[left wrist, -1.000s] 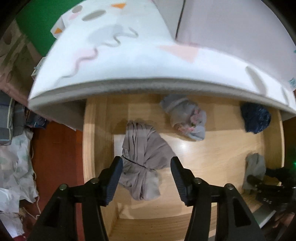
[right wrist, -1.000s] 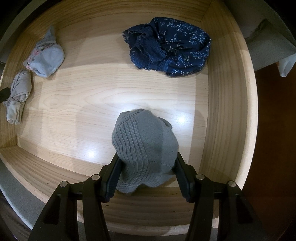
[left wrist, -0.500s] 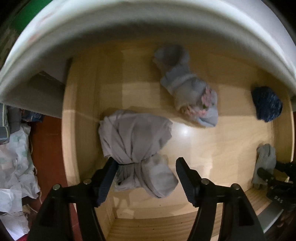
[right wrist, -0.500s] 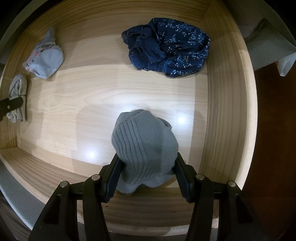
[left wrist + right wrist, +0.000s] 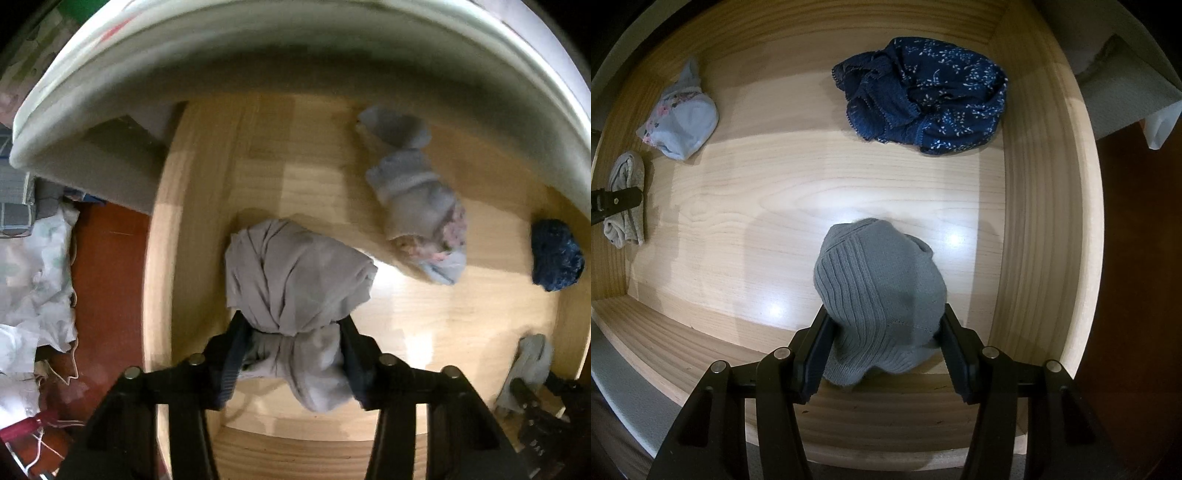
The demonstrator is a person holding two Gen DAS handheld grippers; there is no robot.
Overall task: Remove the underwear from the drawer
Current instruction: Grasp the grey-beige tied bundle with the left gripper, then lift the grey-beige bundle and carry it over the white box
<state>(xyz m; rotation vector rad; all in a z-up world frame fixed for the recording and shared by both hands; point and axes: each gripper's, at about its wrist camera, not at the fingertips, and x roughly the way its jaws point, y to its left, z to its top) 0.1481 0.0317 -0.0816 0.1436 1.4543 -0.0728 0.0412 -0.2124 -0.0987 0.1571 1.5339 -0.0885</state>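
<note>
Both grippers point down into a wooden drawer (image 5: 207,184). My left gripper (image 5: 291,354) has its jaws closing on a bunched beige-grey underwear (image 5: 295,273), and the pads pinch its lower part. In the right wrist view, one left finger (image 5: 617,201) crosses that same garment (image 5: 626,173) at the drawer's left end. My right gripper (image 5: 882,343) is shut on a grey ribbed underwear (image 5: 875,280) near the drawer's front wall (image 5: 886,417). A navy floral underwear (image 5: 923,96) and a light blue flowered one (image 5: 679,122) lie loose on the drawer floor.
A white padded edge (image 5: 258,48) overhangs the back of the drawer. Red-brown floor (image 5: 107,266) and crumpled white material (image 5: 29,277) lie left of the drawer. Grey cloth (image 5: 1119,85) hangs past the drawer's right wall.
My left gripper sank onto the beige-grey underwear, its jaws first widened, then closed in on the cloth. The right gripper and its grey ribbed garment stayed put.
</note>
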